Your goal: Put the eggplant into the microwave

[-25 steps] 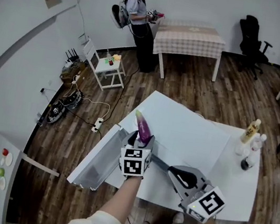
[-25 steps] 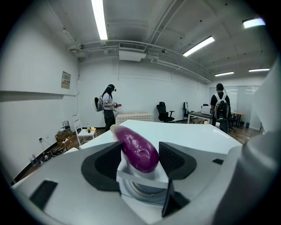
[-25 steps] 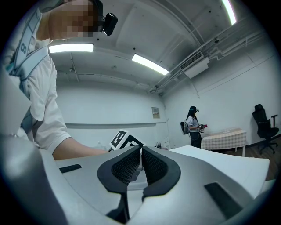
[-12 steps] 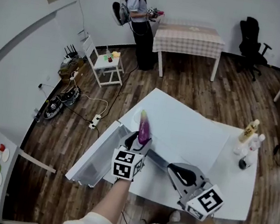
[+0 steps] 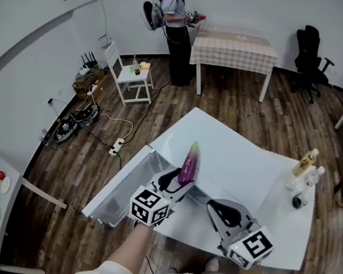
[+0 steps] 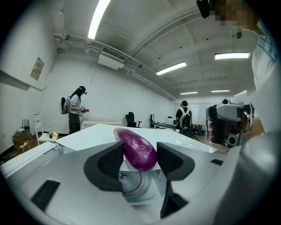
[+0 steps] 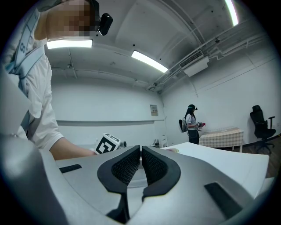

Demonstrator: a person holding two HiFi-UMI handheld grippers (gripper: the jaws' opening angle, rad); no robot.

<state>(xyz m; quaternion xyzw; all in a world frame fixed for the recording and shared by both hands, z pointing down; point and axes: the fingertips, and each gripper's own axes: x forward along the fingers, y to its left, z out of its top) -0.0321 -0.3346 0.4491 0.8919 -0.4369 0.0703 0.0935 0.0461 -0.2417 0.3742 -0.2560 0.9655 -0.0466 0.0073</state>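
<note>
The left tongs (image 6: 140, 154) stand fairly wide, and their jaws have just been closing. An eggplant (image 6: 135, 147) sits between them, and both dark pads press on its thick end. The right tongs (image 7: 141, 165) are closed pad against pad with nothing between them.

The purple eggplant sticks out past the tips of the left tongs, its pale narrow end farthest from them. It is carried in the air over the near left part of the white worktop (image 5: 245, 162) and does not touch it. Seen from the head view, the left tongs reach over the worktop's near edge, pointing away from the person and tipped a little downward, with their marker cube (image 5: 149, 206) just off that edge. The left forearm (image 5: 132, 251) comes up from below the worktop's near edge, bare below a light sleeve.

The right tongs hang level over the worktop's near edge, to the right of the eggplant, and aim towards the left tongs. A few bottles (image 5: 307, 164) stand at the worktop's far right side.
</note>
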